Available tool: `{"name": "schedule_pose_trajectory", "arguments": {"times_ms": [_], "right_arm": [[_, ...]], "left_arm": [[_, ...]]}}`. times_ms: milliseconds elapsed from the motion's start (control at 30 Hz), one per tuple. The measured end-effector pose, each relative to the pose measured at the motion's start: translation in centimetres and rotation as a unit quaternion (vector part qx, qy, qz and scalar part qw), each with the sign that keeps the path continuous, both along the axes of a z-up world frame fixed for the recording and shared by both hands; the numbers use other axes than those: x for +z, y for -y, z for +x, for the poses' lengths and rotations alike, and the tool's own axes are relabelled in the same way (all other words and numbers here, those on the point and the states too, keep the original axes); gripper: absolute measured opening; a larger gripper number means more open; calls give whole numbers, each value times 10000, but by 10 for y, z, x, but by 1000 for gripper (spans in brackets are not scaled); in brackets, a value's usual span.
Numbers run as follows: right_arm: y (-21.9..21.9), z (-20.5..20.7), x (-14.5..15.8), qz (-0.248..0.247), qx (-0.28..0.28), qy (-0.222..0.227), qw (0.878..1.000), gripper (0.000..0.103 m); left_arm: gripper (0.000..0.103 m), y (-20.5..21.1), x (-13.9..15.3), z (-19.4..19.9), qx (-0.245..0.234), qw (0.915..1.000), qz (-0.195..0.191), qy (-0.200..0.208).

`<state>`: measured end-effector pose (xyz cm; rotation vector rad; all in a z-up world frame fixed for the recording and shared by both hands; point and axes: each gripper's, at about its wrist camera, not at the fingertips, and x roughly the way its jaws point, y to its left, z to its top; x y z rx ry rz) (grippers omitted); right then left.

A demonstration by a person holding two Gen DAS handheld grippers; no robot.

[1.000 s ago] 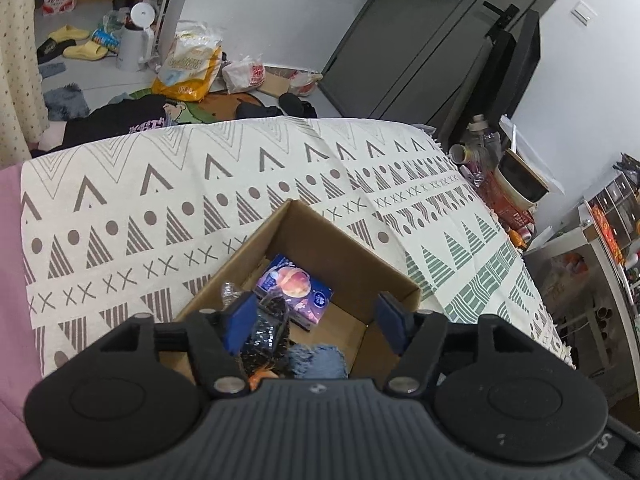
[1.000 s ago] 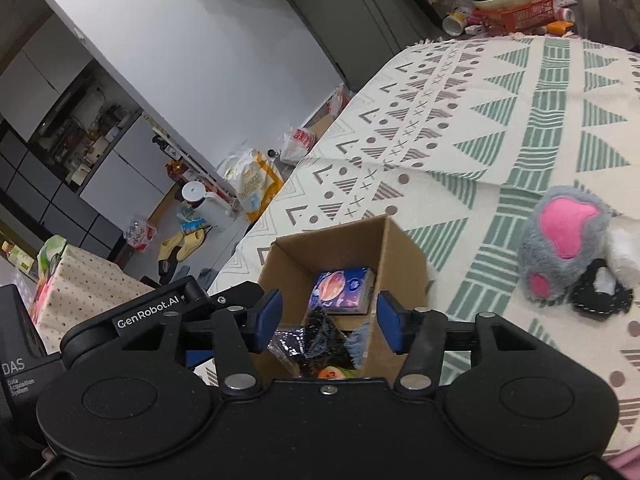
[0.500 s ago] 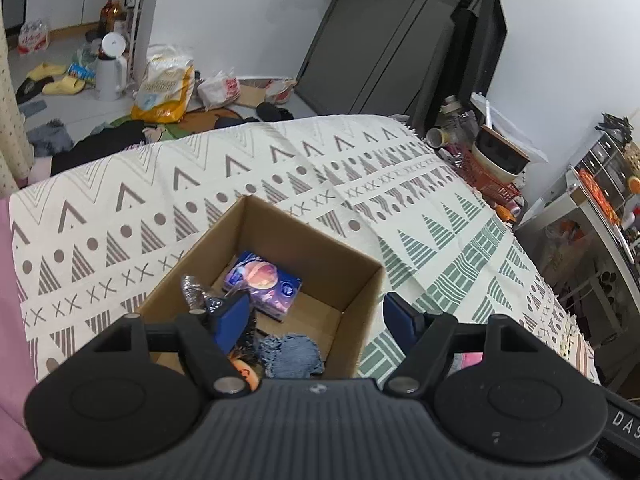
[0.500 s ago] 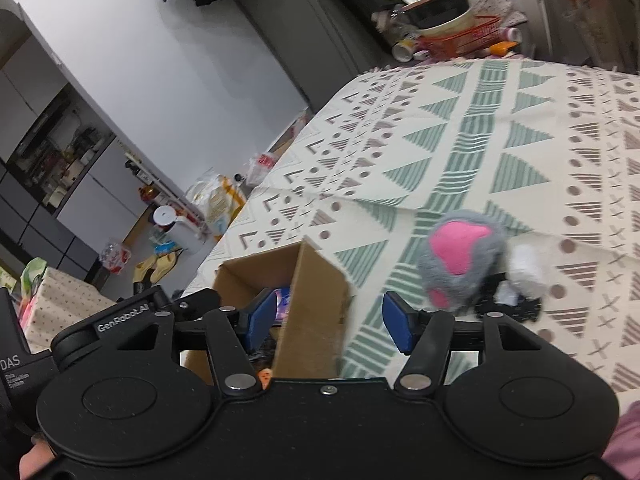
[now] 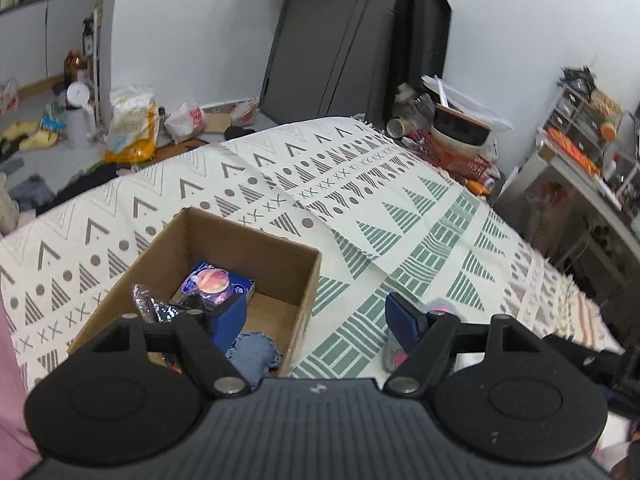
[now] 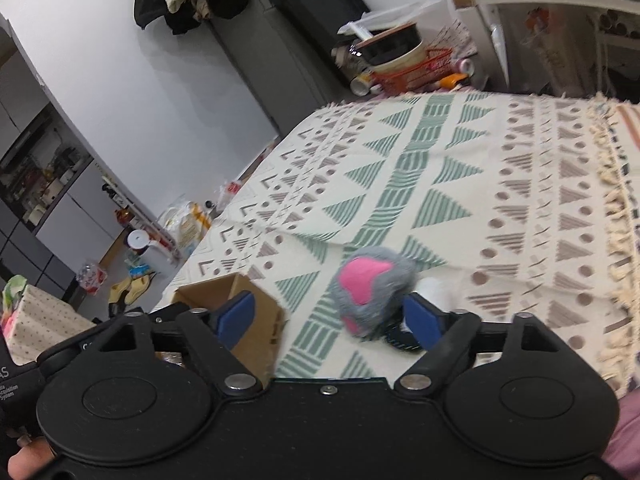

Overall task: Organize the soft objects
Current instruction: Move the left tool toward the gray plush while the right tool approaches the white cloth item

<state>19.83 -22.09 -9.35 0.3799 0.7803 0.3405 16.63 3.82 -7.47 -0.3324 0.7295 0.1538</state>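
Left wrist view: left tool [image 5: 316,316], blue pads spread wide, nothing between them, held above the near right corner of an open box [image 5: 280,254].
Box contents — a purple packet [image 5: 216,282] flat on the bottom, a crinkled dark wrapper [image 5: 154,308] against the near wall, a scrap of blue denim [image 5: 252,350] at the near edge.
Box stands on a patterned cloth [image 5: 360,200] of triangles, dots and crosses in green and brown.
Behind the right pad a sliver of grey and pink shows; too hidden to say more here.

Right wrist view: right tool [image 6: 330,318], pads likewise spread, gripping nothing.
Plush paw [image 6: 370,288] — grey fur, pink pads — lies on the cloth between the two pads' lines, nearer the right one, blurred.
Touching its right side: a small black item [image 6: 400,336] and something white [image 6: 434,290], both partly hidden.
The box corner sits just behind the left pad, well apart from the paw.
A person's fingertips [image 6: 28,458] show at the lower left.
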Motion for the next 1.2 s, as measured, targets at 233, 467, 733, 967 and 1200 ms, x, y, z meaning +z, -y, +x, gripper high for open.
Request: {"name": "schedule_pose_trajectory", "arguments": {"times_ms": [233, 467, 733, 967, 1200], "right_arm": [[28, 0, -1, -282, -5, 127, 9995, 103], [54, 3, -23, -28, -182, 32, 9998, 103], [67, 12, -48, 285, -304, -278, 9987, 102], [74, 24, -70, 533, -364, -746, 9951, 88], [80, 38, -84, 746, -308, -899, 9927, 85]], "left_arm": [[83, 29, -1, -1, -252, 9993, 189, 197], [83, 47, -9, 3, -301, 9989, 309, 164], [83, 63, -18, 14, -462, 9983, 361, 13], [83, 83, -32, 23, -795, 9959, 422, -16], [80, 101, -51, 36, -966, 9946, 310, -223]]}}
